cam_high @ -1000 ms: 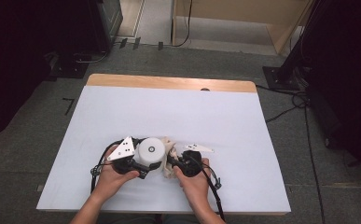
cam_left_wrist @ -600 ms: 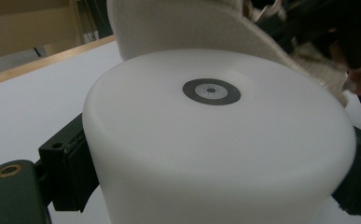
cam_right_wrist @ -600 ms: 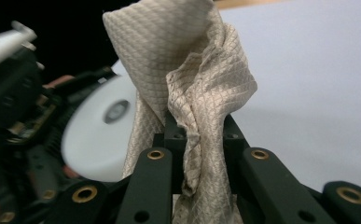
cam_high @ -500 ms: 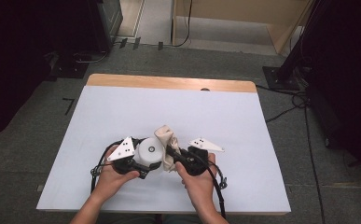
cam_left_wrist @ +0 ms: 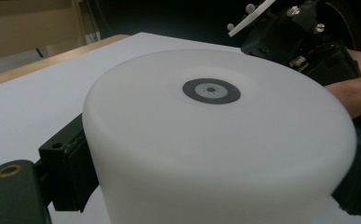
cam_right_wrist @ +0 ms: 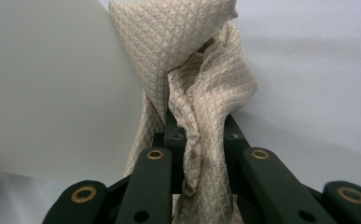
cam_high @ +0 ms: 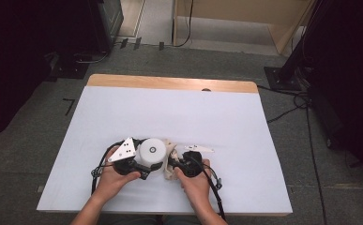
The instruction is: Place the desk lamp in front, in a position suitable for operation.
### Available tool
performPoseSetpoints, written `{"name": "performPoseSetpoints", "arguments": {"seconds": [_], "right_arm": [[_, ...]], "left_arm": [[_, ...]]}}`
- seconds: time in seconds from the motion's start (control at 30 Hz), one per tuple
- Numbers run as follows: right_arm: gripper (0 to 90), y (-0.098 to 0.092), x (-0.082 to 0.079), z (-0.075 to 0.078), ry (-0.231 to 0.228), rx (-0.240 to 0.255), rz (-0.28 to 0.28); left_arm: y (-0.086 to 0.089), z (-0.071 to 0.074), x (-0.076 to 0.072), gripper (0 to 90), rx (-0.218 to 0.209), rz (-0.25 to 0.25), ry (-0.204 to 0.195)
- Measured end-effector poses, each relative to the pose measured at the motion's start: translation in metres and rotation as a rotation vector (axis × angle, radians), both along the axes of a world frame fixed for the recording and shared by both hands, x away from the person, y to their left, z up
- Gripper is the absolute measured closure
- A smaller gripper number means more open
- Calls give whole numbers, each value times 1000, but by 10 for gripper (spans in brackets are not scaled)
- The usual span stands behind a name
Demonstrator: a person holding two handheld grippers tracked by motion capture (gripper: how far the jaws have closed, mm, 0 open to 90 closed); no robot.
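White cylindrical container [cam_left_wrist: 215,140] clamped in left claw [cam_high: 139,164] on white surface [cam_high: 226,117]; right claw [cam_right_wrist: 192,154] clamped on beige quilted cloth [cam_right_wrist: 192,70] pressed against container's side; contents hidden

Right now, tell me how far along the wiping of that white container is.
Done: the left gripper is clamped on the white container, jaws on both its sides, holding it on the table. In hand: the right gripper is shut on a beige cloth, pressed against the container's side. Left: how much surface remains to be wiped can't be judged; no dirt shows on the top.
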State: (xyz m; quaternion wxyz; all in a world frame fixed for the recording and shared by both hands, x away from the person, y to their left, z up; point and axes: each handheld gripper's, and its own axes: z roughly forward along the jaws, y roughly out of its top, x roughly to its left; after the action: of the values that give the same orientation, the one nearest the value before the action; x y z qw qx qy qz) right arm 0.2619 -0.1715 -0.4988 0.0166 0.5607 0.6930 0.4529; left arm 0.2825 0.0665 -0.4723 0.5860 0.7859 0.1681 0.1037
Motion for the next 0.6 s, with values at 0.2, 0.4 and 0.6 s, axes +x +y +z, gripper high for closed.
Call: {"name": "performPoseSetpoints", "arguments": {"seconds": [0.2, 0.4, 0.6], "right_arm": [[789, -3, 2, 1, 6, 14, 1], [788, -12, 6, 6, -7, 28, -25], [788, -19, 8, 9, -17, 39, -43]], "left_arm": [[1, 1, -2, 80, 8, 19, 2], [-2, 8, -9, 20, 22, 117, 35], [-9, 15, -22, 0, 11, 246, 87]]}}
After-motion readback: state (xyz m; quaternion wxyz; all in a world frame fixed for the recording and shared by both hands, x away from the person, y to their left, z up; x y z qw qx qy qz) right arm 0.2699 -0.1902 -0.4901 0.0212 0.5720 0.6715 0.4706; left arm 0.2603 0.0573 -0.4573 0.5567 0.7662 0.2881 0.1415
